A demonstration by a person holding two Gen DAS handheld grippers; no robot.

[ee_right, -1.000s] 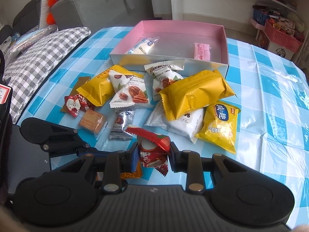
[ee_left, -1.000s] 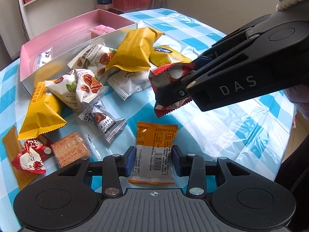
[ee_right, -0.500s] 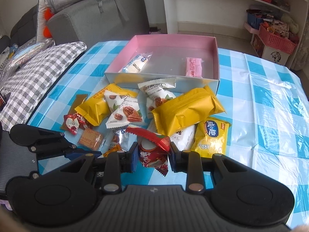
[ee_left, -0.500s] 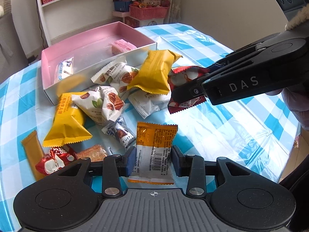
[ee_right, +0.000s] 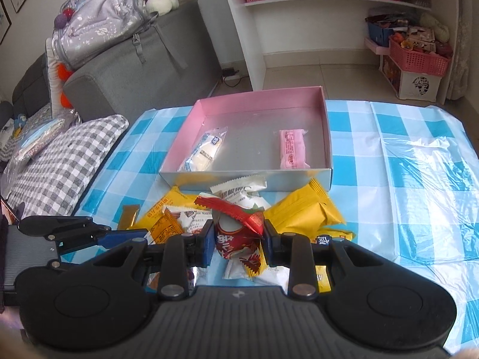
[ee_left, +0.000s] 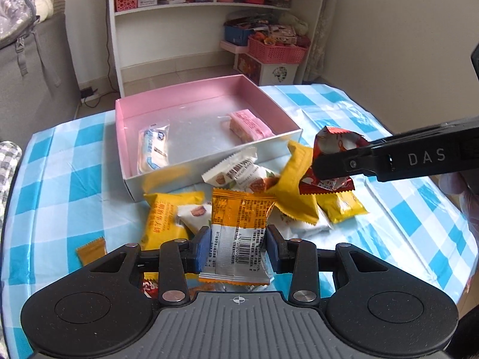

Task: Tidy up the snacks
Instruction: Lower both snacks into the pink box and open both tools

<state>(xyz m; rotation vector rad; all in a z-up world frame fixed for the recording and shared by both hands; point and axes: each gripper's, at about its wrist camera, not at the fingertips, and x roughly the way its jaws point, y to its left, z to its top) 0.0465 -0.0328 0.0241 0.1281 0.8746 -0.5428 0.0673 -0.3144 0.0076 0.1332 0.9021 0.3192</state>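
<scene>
Gripping an orange-and-silver snack packet point(ee_left: 236, 233), the left gripper point(ee_left: 236, 248) is keeping its jaws clamped on both sides of it. Same deal with the right gripper point(ee_right: 238, 240), whose jaws are pinching a red snack packet point(ee_right: 236, 233). Just ahead of both sets of jaws, the pink box point(ee_right: 327, 137) is sitting on the counter point(ee_right: 419, 161) with a white packet point(ee_right: 203, 149) and a pink packet point(ee_right: 292, 149) lying inside, and loose yellow packets point(ee_left: 296, 191) are piling up between jaws and box.
</scene>
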